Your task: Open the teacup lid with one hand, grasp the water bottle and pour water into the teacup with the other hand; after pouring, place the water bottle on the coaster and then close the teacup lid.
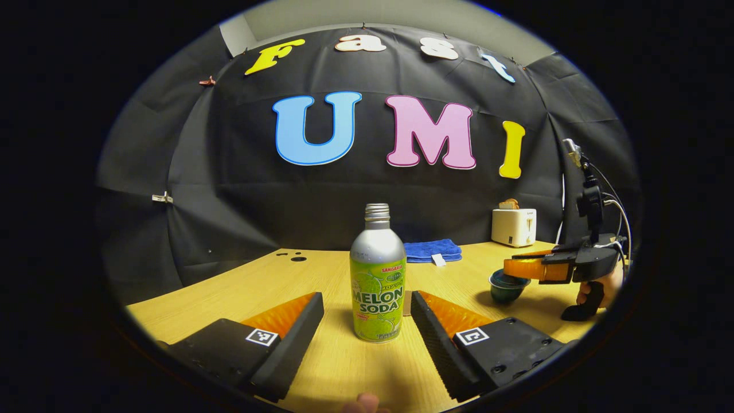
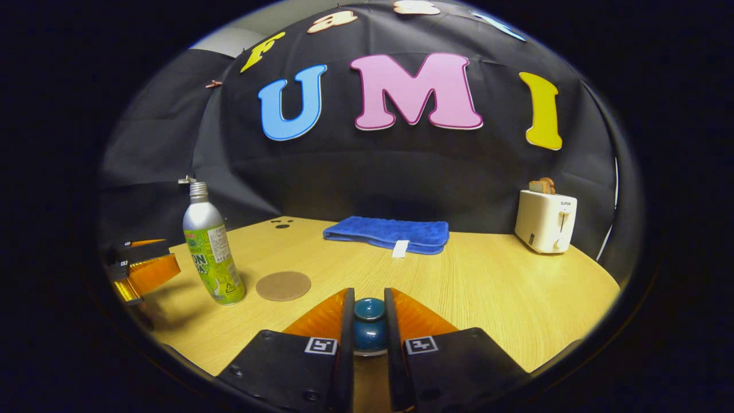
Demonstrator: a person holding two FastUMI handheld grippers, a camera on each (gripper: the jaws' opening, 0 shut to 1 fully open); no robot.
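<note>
Right hand-held gripper (image 2: 369, 321) has its two fingers pressed in on the small knob of the teacup lid (image 2: 369, 326), which sits squarely between them in the right gripper view; that grip suits lifting the lid straight up, the first step of the task, and I judge the lid not yet clear of the cup. In the left gripper view the same gripper (image 1: 516, 268) reaches in from the right, level with the bench, over the dark teacup (image 1: 507, 288), a hand (image 1: 599, 287) holding its grip behind. Left hand-held gripper (image 1: 367, 310) stands with its fingers well apart, one on each side of the water bottle (image 1: 378, 275) and touching neither side, lined up so that closing would take the bottle around its lower body. The bottle stands upright on the bench (image 1: 321, 367), long axis vertical, its uncapped threaded neck pointing straight up, ready for pouring. In the right gripper view the round coaster (image 2: 283, 285) lies flat just to the right of the bottle (image 2: 211, 252), near enough for an easy set-down after pouring. Farther back lie a folded blue towel (image 2: 390, 234) and, at the far right, a toaster (image 2: 545, 221).
</note>
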